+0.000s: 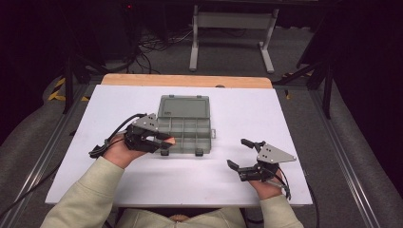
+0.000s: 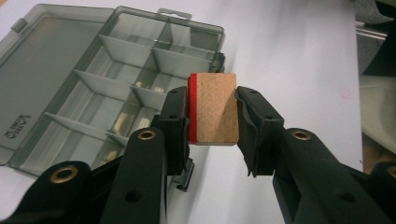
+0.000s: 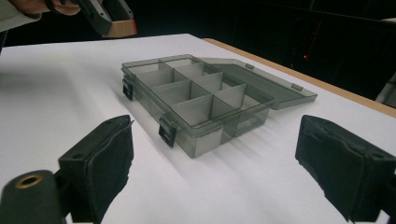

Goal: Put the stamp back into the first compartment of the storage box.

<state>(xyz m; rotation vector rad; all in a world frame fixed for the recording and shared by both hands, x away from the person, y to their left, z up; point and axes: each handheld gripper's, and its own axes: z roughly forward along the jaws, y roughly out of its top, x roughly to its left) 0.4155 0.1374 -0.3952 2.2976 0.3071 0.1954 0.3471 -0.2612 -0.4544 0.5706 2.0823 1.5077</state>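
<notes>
A grey translucent compartment box [image 1: 184,127] lies open at the table's middle, its lid [image 1: 184,106] folded back flat. My left gripper [image 1: 166,141] hovers at the box's front left corner, shut on a small wooden block [image 2: 213,108] with a red edge. In the left gripper view the block sits squarely between both pads, above the box's [image 2: 112,88] near corner. My right gripper [image 1: 238,153] rests open on the table to the right of the box, jaws wide apart with nothing between them. The right gripper view looks at the box [image 3: 201,102] from its latch side.
The white table top [image 1: 247,104] has a wooden strip [image 1: 185,80] along its far edge. Two black latches [image 3: 167,131] hang on the box's front wall. Dark floor, cables and a metal frame [image 1: 233,33] lie beyond the table.
</notes>
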